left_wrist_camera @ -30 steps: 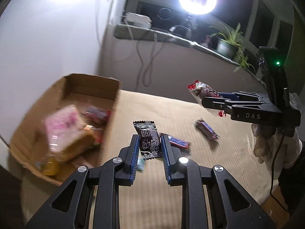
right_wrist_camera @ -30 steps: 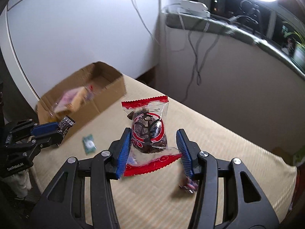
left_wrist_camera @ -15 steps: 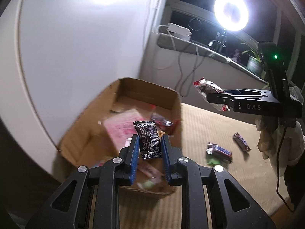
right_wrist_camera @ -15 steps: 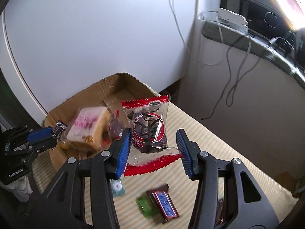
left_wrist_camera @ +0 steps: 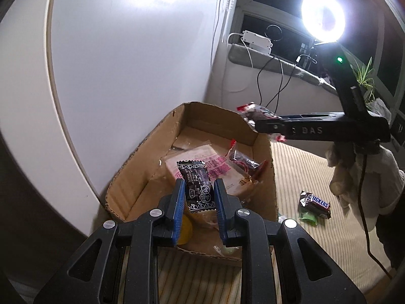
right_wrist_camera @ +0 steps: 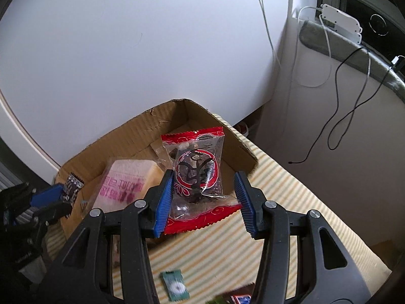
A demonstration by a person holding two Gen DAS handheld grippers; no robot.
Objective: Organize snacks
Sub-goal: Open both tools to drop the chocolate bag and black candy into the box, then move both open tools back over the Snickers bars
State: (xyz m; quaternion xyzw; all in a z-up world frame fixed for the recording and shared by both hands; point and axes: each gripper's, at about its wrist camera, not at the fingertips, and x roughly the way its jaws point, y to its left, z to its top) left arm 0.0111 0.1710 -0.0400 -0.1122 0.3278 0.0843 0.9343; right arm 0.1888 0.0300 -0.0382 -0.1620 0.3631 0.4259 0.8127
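Observation:
My left gripper (left_wrist_camera: 198,197) is shut on a small black snack packet (left_wrist_camera: 197,186) and holds it over the open cardboard box (left_wrist_camera: 141,162). My right gripper (right_wrist_camera: 205,190) is shut on a red-and-clear snack bag (right_wrist_camera: 197,169), held above the box's right side (right_wrist_camera: 243,152). The box holds a pink-labelled bread pack (left_wrist_camera: 210,167) and a red packet (left_wrist_camera: 243,162). The right gripper also shows in the left wrist view (left_wrist_camera: 263,121), the left gripper in the right wrist view (right_wrist_camera: 60,192).
On the striped cloth (left_wrist_camera: 303,172) right of the box lie a Snickers bar (left_wrist_camera: 316,204) and a green candy (left_wrist_camera: 307,217). A small green packet (right_wrist_camera: 176,285) lies near my right gripper. A white wall stands behind the box; a ring light (left_wrist_camera: 324,16) glares at the right.
Both grippers have moved left from over the cloth to above the box, each still holding its packet. The box now fills the centre of both views.

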